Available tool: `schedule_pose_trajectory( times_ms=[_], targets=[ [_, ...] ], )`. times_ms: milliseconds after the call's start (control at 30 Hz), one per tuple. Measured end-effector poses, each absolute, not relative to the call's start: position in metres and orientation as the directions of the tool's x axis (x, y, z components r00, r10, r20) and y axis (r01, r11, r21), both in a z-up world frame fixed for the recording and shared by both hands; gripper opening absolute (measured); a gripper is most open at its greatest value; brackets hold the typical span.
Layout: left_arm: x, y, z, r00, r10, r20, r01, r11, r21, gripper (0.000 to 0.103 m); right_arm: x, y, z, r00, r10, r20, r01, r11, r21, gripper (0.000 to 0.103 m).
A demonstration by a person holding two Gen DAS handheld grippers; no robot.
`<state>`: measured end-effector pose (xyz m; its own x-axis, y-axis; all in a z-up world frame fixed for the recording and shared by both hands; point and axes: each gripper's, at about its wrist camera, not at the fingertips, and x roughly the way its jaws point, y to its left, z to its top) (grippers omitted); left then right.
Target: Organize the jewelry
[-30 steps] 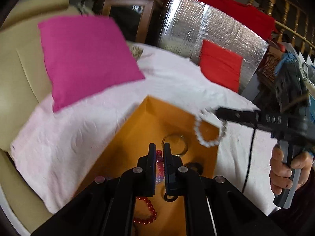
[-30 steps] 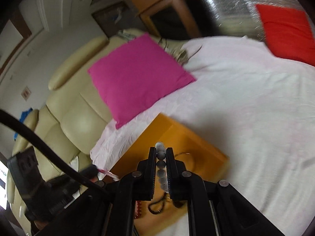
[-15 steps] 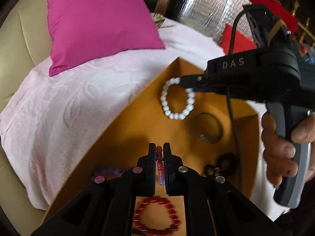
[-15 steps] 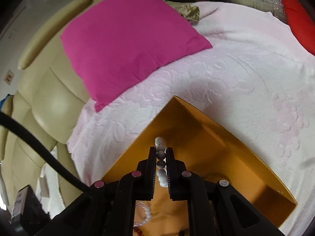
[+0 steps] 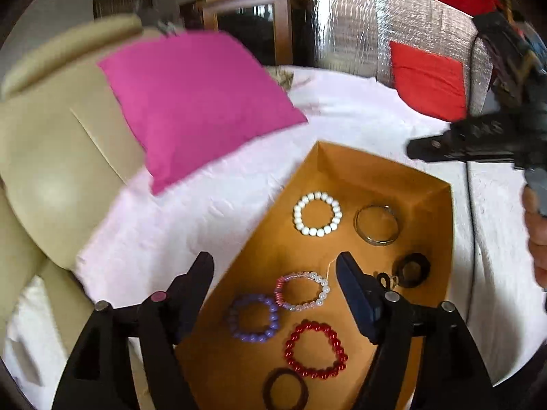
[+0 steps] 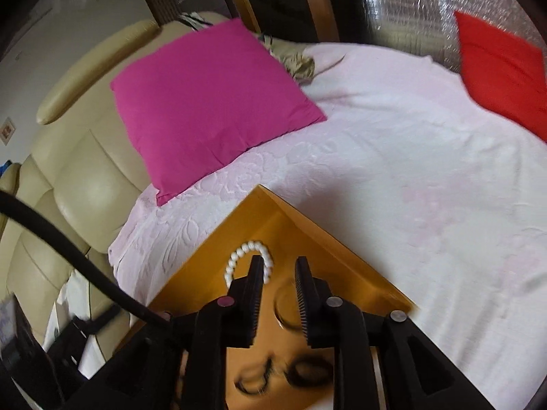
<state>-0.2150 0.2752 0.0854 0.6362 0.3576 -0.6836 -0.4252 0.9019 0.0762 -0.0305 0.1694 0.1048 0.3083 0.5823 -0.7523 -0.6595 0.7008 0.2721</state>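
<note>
An orange box lies on the pink bedspread and holds several bracelets. A white bead bracelet lies at its far end, also in the right wrist view. A pink-and-pearl bracelet lies between the fingers of my left gripper, which is wide open and empty above it. A purple bracelet, a red one, a dark ring, a metal bangle and dark pieces lie around. My right gripper is open and empty over the box.
A magenta pillow leans on the beige sofa at the left. A red pillow leans on a silver foil panel at the back. The right gripper's body hangs over the box's far right corner.
My left gripper opened and let the pink-and-pearl bracelet down into the box. My right gripper opened, left the white bracelet at the box's far end and drew back to the right.
</note>
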Motion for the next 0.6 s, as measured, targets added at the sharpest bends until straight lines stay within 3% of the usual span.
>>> schedule_pose_trajectory(
  times_ms=[100,333,600],
  targets=[
    [-0.228,0.253,0.107,0.642,0.425,-0.638,-0.448,0.883,0.139,0.082,-0.059,0.133,0.125,0.368,0.589,-0.719,-0.671,0.704,0.233,0.059],
    [-0.262,0.187,0.150,0.655,0.497,-0.569,-0.483,0.855,0.191,0.092,-0.139,0.046,0.164,0.454,0.625,-0.635,-0.707,0.686,0.171,0.061],
    [-0.309,0.135,0.186,0.650,0.561,-0.512,-0.527,0.819,0.228,0.092,-0.220,-0.025,0.198,0.522,0.672,-0.525,-0.734,0.668,0.125,0.065]
  ],
)
